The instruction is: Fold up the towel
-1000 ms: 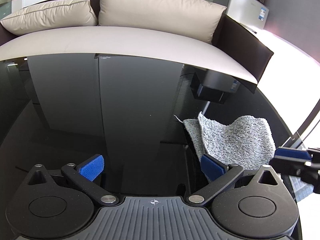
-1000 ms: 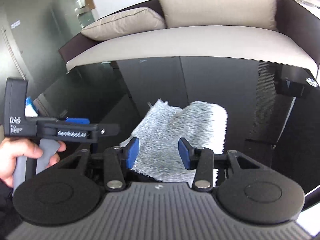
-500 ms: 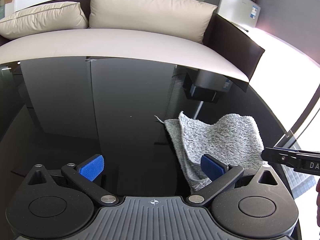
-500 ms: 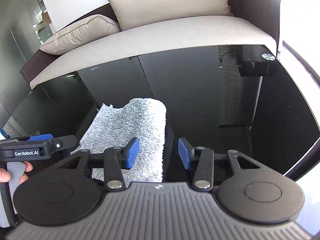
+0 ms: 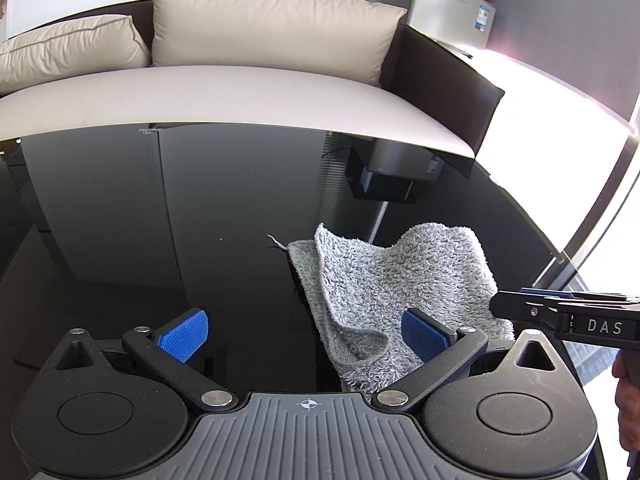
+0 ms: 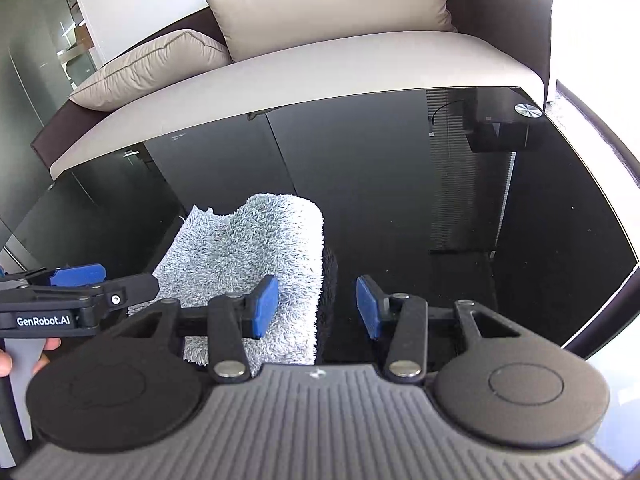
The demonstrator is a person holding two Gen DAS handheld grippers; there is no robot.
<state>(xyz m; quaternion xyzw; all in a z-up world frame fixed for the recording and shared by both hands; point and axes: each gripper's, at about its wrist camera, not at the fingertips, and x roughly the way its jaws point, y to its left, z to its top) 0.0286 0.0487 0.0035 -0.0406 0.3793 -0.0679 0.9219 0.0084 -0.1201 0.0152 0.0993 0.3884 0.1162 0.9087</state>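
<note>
A grey fluffy towel [image 5: 396,280] lies folded over and rumpled on the black glass table [image 5: 160,220]. My left gripper [image 5: 306,334] is open and empty, its right pad [image 5: 422,340] resting over the towel's near edge. In the right wrist view the towel [image 6: 248,256] lies left of centre. My right gripper [image 6: 316,306] is open and empty, its left pad [image 6: 264,304] over the towel's right edge. Each gripper shows in the other's view: the right one [image 5: 560,312] and the left one [image 6: 76,292].
A beige sofa [image 5: 240,84] with cushions runs along the table's far edge. A silver fridge with a microwave [image 5: 452,8] stands at the back right. A round metal fitting [image 6: 527,110] sits at the table's far right corner. The table edge [image 6: 600,304] curves close on the right.
The left view has shifted so the towel sits more central. The right gripper has swung to the right, so the towel moved from between its fingers to the left side.
</note>
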